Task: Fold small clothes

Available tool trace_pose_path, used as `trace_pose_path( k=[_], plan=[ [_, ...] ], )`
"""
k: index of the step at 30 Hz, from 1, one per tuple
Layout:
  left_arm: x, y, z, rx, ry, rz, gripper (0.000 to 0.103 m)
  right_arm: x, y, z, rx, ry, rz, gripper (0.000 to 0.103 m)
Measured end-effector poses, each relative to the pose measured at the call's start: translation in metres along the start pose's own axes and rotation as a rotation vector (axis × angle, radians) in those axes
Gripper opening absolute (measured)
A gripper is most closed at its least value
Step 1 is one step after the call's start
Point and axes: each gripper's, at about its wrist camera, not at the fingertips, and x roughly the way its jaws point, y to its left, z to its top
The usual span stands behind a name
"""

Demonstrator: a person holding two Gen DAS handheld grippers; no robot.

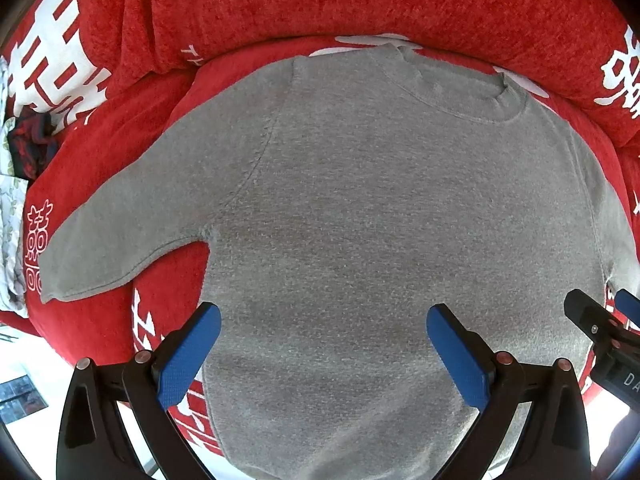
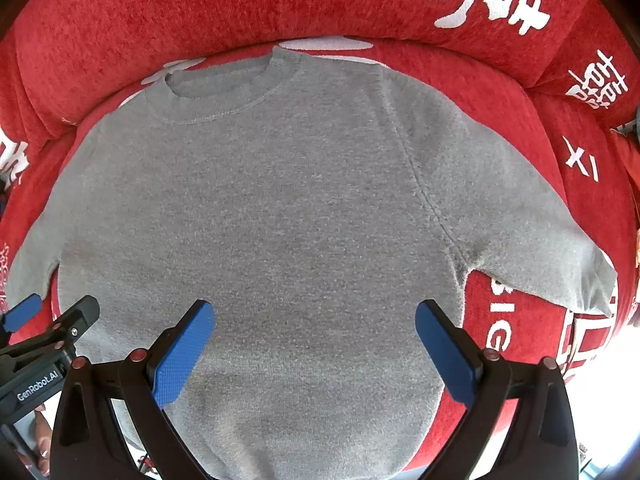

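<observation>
Looking down past both tools, the biggest thing under them is the red chenille sofa cover with white printed characters (image 1: 360, 0), which rises into a padded back beyond the jaws. Spread flat on its seat is the grey knitted crew-neck sweater (image 1: 360, 200), front up, both sleeves out to the sides. Its long axis runs straight away from the jaws: collar (image 1: 452, 88) farthest from them, hem running under the tools and out of sight.

Both tools hang above the lower body of the sweater, side by side. The left gripper (image 1: 324, 344) has its blue-padded jaws spread wide with nothing between them but bare knit below; its outer pad sits over the sweater's left edge. The right gripper (image 2: 314, 340) is equally wide open and empty, its outer pad just inside the right edge.

Each sleeve (image 2: 540, 240) lies outward and ahead of the nearer tool, so I'd guess each hand takes its own side.
</observation>
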Motion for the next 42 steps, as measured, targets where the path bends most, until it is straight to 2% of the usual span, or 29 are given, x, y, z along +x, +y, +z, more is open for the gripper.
trace_pose_path(
  k=[17,26,37,42],
  plan=[
    [-0.003,-0.007,0.005,0.0,-0.032,0.049,0.103,0.001,0.0,0.001,-0.006,0.003,-0.001,0.101],
    [-0.003,-0.006,0.005,-0.001,-0.011,0.02,0.103,0.001,0.0,0.001,-0.007,0.004,-0.002,0.101],
    [-0.005,0.0,0.003,-0.004,-0.02,0.041,0.103,0.001,0.001,0.0,-0.007,0.004,-0.001,0.101],
    [-0.004,0.004,0.002,-0.006,-0.007,0.005,0.103,0.001,0.001,0.001,-0.007,0.003,-0.002,0.101]
  ],
)
